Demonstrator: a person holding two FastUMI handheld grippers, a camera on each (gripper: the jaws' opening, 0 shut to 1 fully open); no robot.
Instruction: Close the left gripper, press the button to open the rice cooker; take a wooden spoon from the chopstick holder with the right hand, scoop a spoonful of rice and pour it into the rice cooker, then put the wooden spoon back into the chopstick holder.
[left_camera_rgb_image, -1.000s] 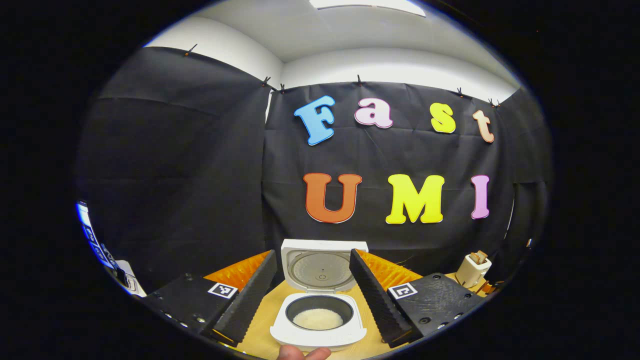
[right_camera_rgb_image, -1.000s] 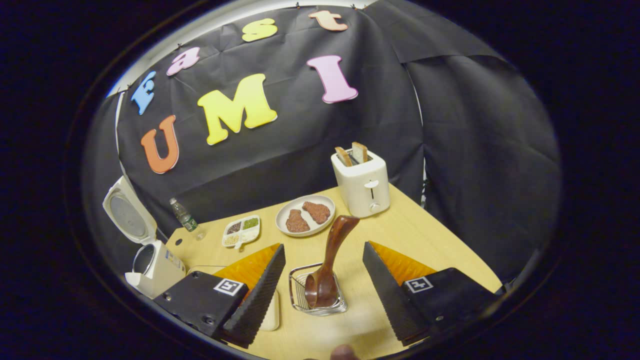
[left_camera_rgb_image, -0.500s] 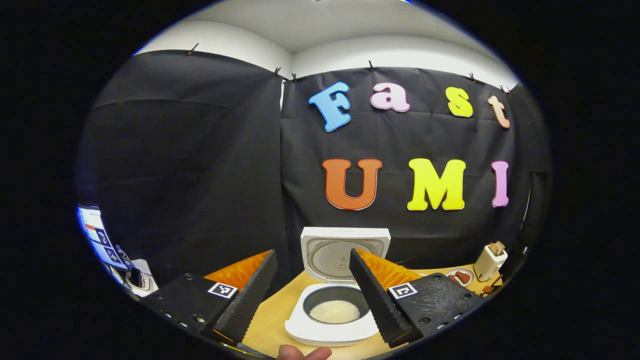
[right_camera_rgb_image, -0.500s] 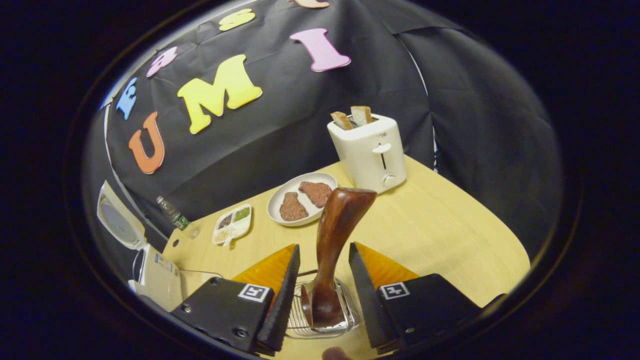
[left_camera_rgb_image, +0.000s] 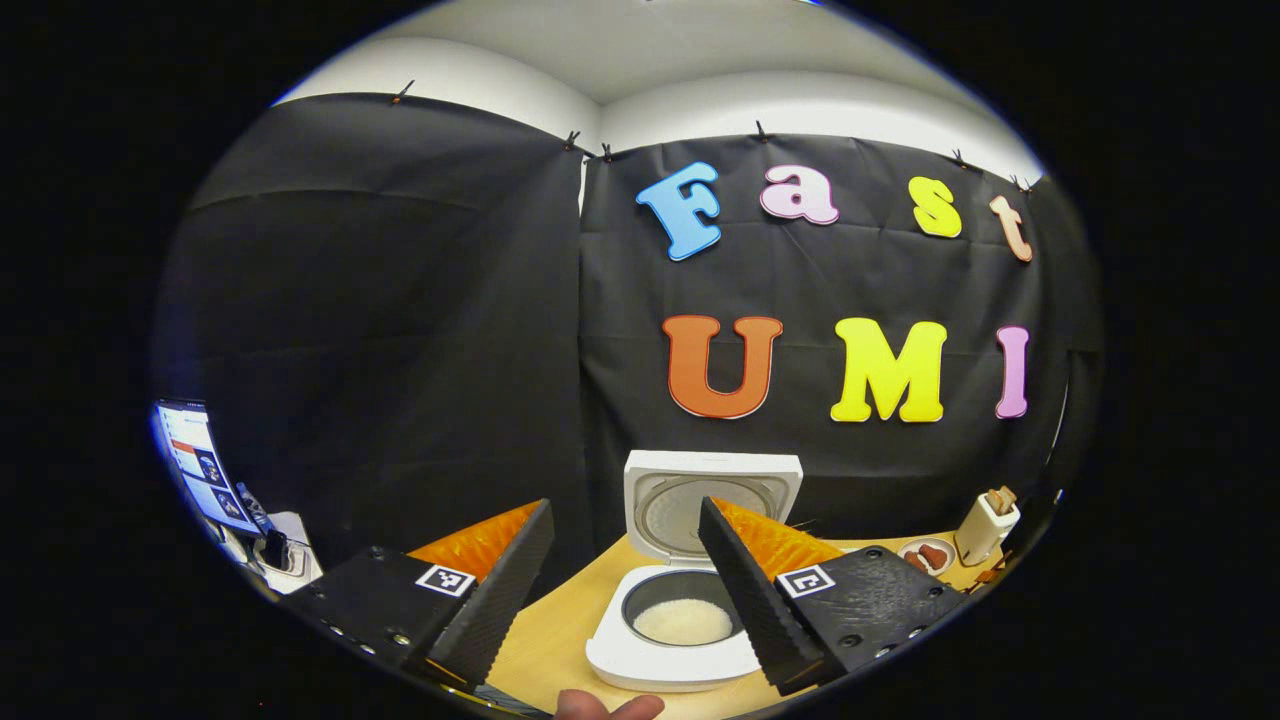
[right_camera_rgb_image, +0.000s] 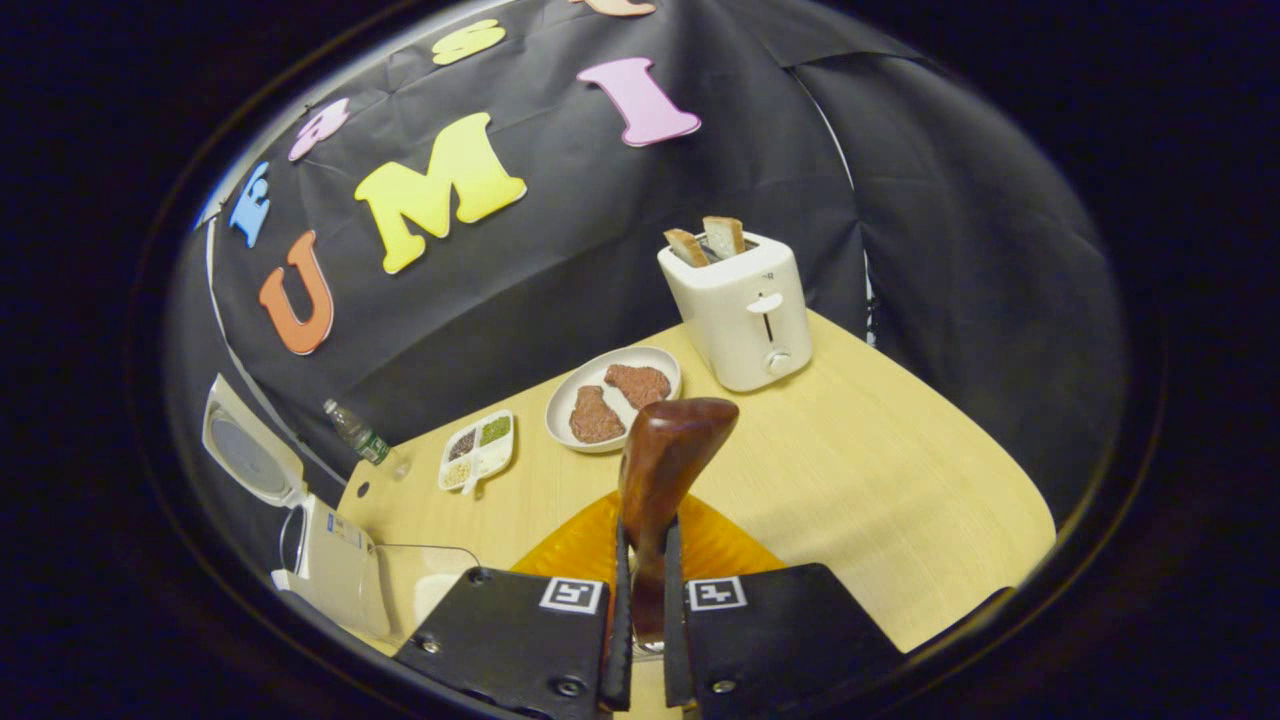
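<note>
No brand or number can be read anywhere. The toaster (right_camera_rgb_image: 738, 310) bears a small mark at its 12 o'clock edge, too blurred to read.

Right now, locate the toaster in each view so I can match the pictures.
Left gripper view: toaster is small, at the far right edge, beyond the plate.
Right gripper view: toaster stands upper centre, at the table's back, beyond the plate.
Shared landmark: the open rice cooker.

One rice cooker (left_camera_rgb_image: 690, 600), one toaster (right_camera_rgb_image: 738, 310), two toast slices (right_camera_rgb_image: 705, 240), two patties (right_camera_rgb_image: 615, 400), one bottle (right_camera_rgb_image: 362, 442)
</note>
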